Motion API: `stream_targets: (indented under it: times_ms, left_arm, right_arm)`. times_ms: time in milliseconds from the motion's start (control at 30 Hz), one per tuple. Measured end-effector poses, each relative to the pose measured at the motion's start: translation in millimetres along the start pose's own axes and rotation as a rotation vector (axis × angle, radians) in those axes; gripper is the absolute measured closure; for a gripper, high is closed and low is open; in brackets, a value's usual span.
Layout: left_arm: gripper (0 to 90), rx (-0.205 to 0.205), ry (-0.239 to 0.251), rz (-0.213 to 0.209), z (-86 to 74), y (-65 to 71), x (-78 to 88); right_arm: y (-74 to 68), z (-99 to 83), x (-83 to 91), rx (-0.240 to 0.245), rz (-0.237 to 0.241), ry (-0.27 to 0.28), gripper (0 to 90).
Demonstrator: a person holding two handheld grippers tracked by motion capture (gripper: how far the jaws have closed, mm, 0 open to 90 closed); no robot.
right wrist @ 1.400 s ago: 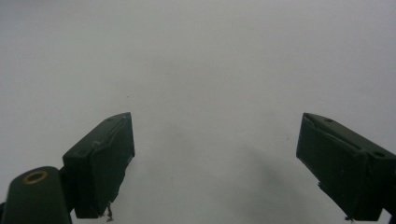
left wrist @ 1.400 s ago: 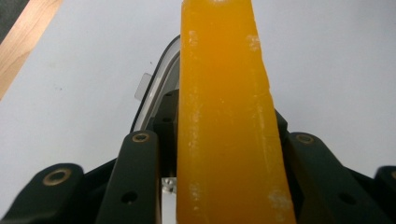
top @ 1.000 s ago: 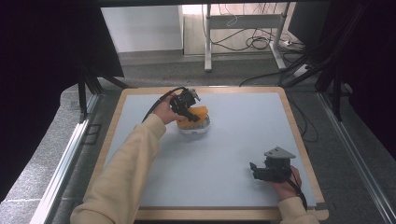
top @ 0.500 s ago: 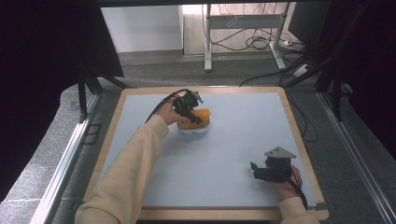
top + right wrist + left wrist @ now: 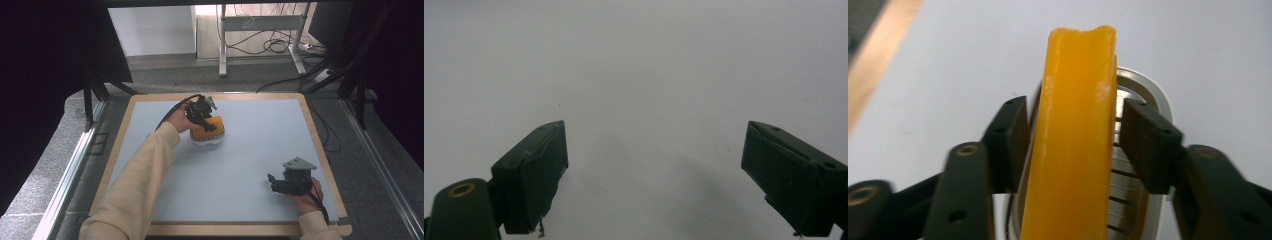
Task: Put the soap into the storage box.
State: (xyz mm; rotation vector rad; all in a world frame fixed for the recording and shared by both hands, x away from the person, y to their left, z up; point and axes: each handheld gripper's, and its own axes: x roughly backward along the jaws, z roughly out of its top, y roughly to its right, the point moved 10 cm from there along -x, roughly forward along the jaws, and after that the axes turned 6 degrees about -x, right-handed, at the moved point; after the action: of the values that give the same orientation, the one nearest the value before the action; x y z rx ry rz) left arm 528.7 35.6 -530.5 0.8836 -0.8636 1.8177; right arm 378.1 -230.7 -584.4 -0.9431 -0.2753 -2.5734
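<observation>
The left gripper [image 5: 1070, 135] has its two black jaws on either side of one upright orange slab [image 5: 1073, 145]. The left jaw seems to touch the slab, while a thin gap shows at the right jaw, so a firm grasp cannot be confirmed. The right gripper [image 5: 654, 175] has its jaws spread wide with nothing between them, over bare grey surface.

There are two grippers, one orange slab and one white ribbed dish [image 5: 1143, 100].

The left gripper view shows the slab edge-on, with the dish's rim and ribs behind it. The high view shows the left gripper [image 5: 204, 116] at the table's [image 5: 260, 130] far-left middle, over the slab [image 5: 212, 125] in the dish [image 5: 209, 141], with the right gripper [image 5: 285, 184] well apart near the front right corner.

The slab's lower end is cut off, and the dish's shape is hard to make out.
</observation>
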Motion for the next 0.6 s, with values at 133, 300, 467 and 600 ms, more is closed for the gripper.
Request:
stream_targets:
  times_ms: [133,300,467,600]
  left_arm:
    - [30.2,0.006,-0.02,0.067,-1.3,-6.2,3.2]
    - [24.9,0.026,0.001,0.09,0.7,-8.6,10.5]
    - [24.4,0.009,0.004,0.098,3.9,-3.3,20.8]
    - [23.4,0.009,0.016,0.099,5.1,1.3,28.5]
  right_arm:
    - [-0.4,-0.1,0.1,0.001,0.0,-0.001,11.7]
    - [-0.3,-0.5,-0.3,0.002,0.0,-0.003,11.7]
    - [-0.6,-0.5,-0.5,0.006,0.002,-0.004,11.7]
    - [-1.6,0.0,0.1,0.006,0.003,-0.003,11.7]
